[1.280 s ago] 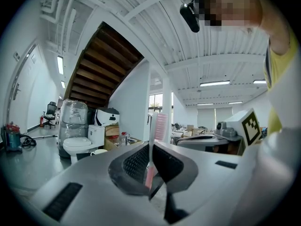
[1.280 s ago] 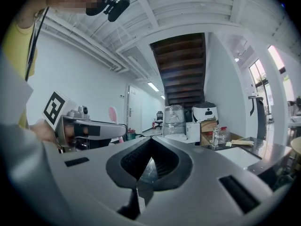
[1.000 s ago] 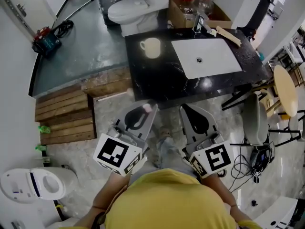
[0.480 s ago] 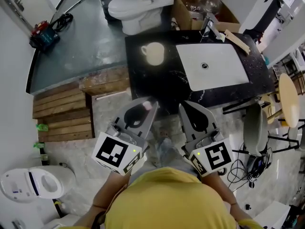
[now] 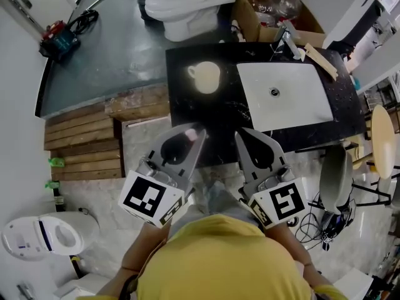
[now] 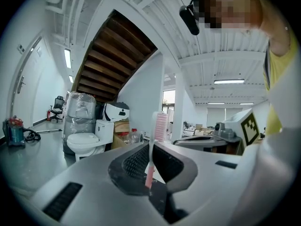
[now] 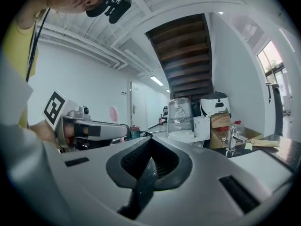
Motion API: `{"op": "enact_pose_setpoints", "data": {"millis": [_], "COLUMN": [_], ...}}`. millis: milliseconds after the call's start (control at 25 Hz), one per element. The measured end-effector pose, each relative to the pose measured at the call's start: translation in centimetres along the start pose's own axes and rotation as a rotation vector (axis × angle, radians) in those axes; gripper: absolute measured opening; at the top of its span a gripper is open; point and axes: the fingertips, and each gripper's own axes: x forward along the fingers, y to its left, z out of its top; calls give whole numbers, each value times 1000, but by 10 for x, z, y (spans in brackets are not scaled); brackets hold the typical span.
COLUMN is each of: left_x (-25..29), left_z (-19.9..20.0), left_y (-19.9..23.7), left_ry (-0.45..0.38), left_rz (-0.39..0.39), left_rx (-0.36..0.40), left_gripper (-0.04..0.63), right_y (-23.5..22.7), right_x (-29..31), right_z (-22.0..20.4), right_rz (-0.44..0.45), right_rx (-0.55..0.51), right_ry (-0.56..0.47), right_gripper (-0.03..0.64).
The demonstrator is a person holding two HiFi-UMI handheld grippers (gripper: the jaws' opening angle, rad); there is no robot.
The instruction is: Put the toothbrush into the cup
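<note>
A cream cup (image 5: 205,77) with a handle stands on the black counter (image 5: 206,114), left of the white sink (image 5: 285,95). My left gripper (image 5: 187,140) is shut on a pink toothbrush (image 6: 157,135); its bristled head (image 5: 191,133) sticks up past the jaw tips. The gripper hovers short of the counter's near edge, below the cup in the head view. My right gripper (image 5: 248,140) hangs beside it, shut with nothing between its jaws. The right gripper view also catches the toothbrush head (image 7: 113,114) at its left.
A tap (image 5: 289,40) and a wooden piece (image 5: 321,60) sit behind the sink. A toilet (image 5: 182,4) and a cardboard box with bottles (image 5: 272,8) stand beyond the counter. Wooden steps (image 5: 84,144) lie at left, a chair (image 5: 337,174) and stool (image 5: 381,132) at right.
The counter and cup have slid lower and closer in the head view as I move toward them. Both grippers keep their pose, the toothbrush still clamped in the left one.
</note>
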Motion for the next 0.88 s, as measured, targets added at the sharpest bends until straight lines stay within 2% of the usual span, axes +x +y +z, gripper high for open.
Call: {"op": "enact_pose_setpoints", "data": {"millis": [880], "left_x": [61], "left_z": [16], "left_y": [56], "left_ry": [-26], "left_rz": [110], "left_rx": [-14], "left_gripper": [32], "right_y": [-56], "right_x": [76], "right_z": [7], "right_rz": [123], "right_rx": [-10], "right_ry": [9], "right_gripper": [15]}}
